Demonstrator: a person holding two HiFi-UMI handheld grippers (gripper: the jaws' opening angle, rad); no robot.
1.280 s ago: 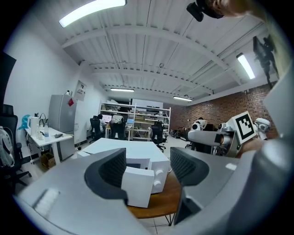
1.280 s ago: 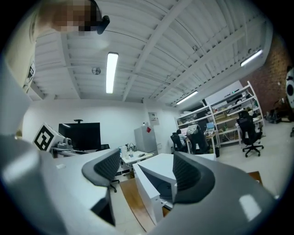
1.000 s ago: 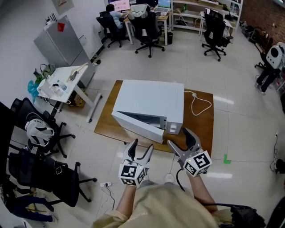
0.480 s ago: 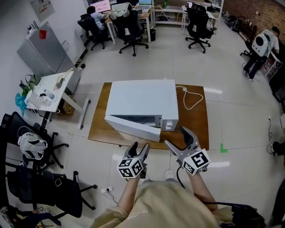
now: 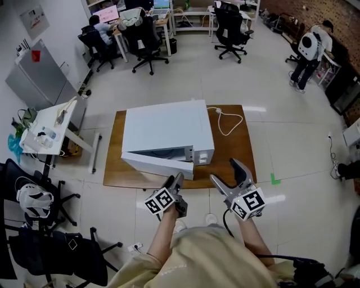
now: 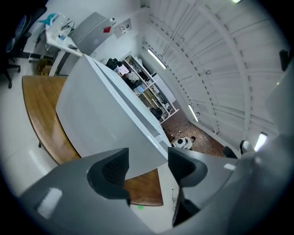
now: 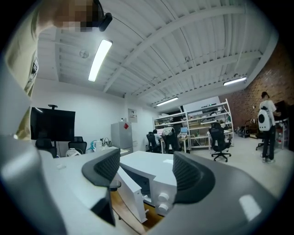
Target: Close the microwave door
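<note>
Microwave (image 5: 167, 126) front faces person (image 5: 197, 256); door (image 5: 157, 164) ajar, long axis sideways.

The microwave (image 5: 169, 126) is white, its board (image 5: 239, 154) brown wood, the floor (image 5: 292, 112) pale grey with a green mark (image 5: 274, 179), the left gripper (image 5: 175, 181) and right gripper (image 5: 225, 171) grey with black-and-white marker cubes, the shirt (image 5: 208, 259) beige.

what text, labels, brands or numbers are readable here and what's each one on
No text is readable.
Wall poster: print too small.
Red tag on the grey fridge: too small.
Marker cubes: square patterns, no letters.
Microwave: no label or brand visible.
</note>
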